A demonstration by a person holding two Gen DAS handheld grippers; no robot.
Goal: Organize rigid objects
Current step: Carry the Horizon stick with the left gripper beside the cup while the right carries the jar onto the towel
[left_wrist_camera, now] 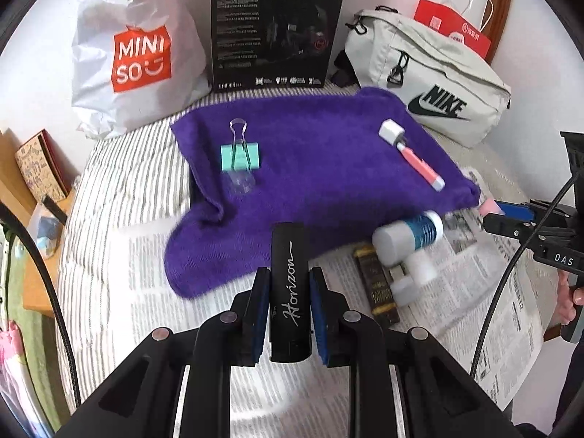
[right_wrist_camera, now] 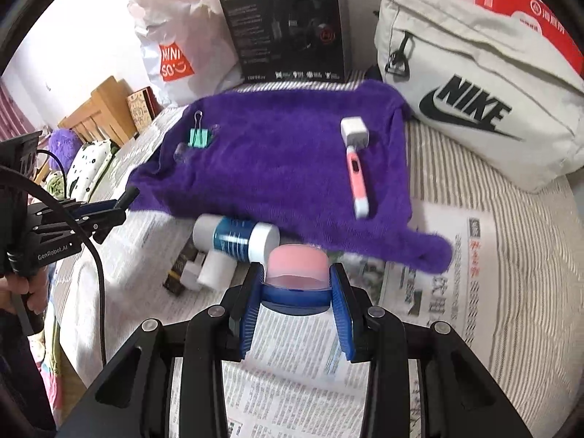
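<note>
My left gripper is shut on a black case marked Horizon, held above the near edge of a purple towel. My right gripper is shut on a pink and blue round container, raised over newspaper. On the towel lie a teal binder clip and a pink and white pen-like tool. A white bottle with a blue label lies at the towel's near edge. Each view shows the other gripper at its side.
A MINISO bag, a black box, a grey Nike bag and a red bag stand along the back wall. A dark box and white pieces lie by the bottle. Striped bedding lies underneath.
</note>
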